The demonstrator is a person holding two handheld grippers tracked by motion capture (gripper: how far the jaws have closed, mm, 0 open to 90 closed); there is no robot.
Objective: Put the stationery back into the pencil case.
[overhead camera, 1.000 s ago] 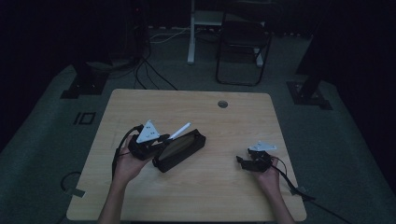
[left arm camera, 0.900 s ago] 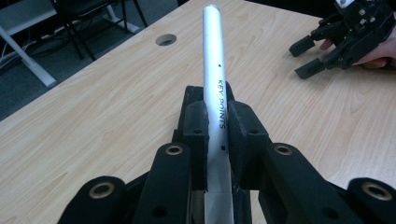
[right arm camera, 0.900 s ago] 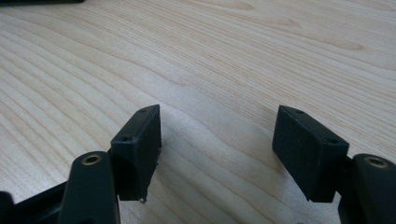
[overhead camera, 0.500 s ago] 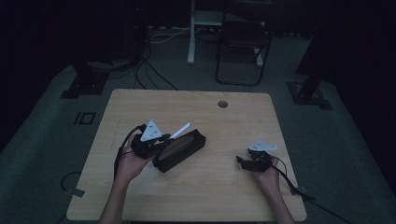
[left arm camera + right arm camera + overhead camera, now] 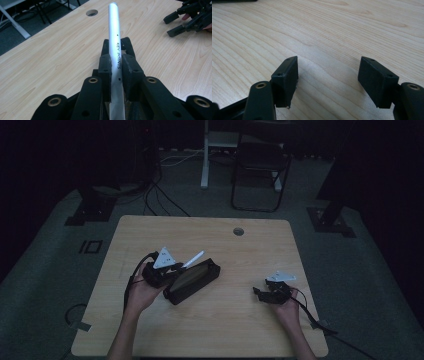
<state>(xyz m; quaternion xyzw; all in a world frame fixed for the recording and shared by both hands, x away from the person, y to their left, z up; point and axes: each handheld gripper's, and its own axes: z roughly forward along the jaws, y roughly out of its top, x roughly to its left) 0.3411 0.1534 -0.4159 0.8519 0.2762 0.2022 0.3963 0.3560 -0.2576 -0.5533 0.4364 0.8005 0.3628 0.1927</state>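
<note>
My left gripper (image 5: 172,268) (image 5: 116,67) is shut on a silver pen (image 5: 194,259) (image 5: 114,42) marked "KEY POINTS". The pen sticks out forward past the jaws, over the far edge of a black oblong case (image 5: 192,280). That case lies open on the wooden table (image 5: 210,330), right beside the left gripper. My right gripper (image 5: 261,293) (image 5: 328,72) rests low over bare wood near the table's right edge, open with nothing between its fingers. It also appears far off in the left gripper view as the right gripper (image 5: 186,20).
A round cable hole (image 5: 238,231) (image 5: 92,12) sits near the table's far edge. Behind the table stand a dark chair (image 5: 260,170) and a white post (image 5: 204,155), with cables on the floor. Bare wood lies between the case and the right gripper.
</note>
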